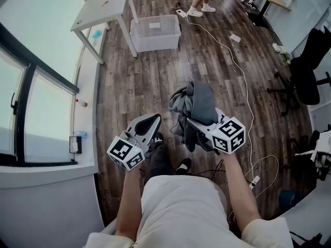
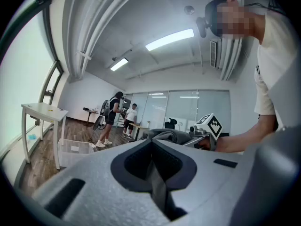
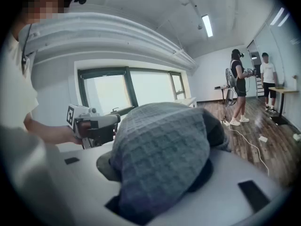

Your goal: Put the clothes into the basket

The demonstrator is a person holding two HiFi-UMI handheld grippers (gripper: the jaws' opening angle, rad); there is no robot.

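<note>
A wooden floor (image 1: 155, 81) carries a white desk (image 1: 103, 6), cut off at the top edge. Beside the desk stands the clear basket (image 1: 155, 33). Well apart from it, bunched grey clothes (image 1: 195, 107) bury the jaws of the right gripper (image 1: 196, 124), which pinch them. The left gripper (image 1: 153, 121) has its jaws pressed together, empty. A white cable (image 1: 243, 81) trails rightward.

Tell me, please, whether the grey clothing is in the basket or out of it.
Out. The grey clothing hangs bunched in the right claw above the wooden floor, well short of the clear basket.
</note>
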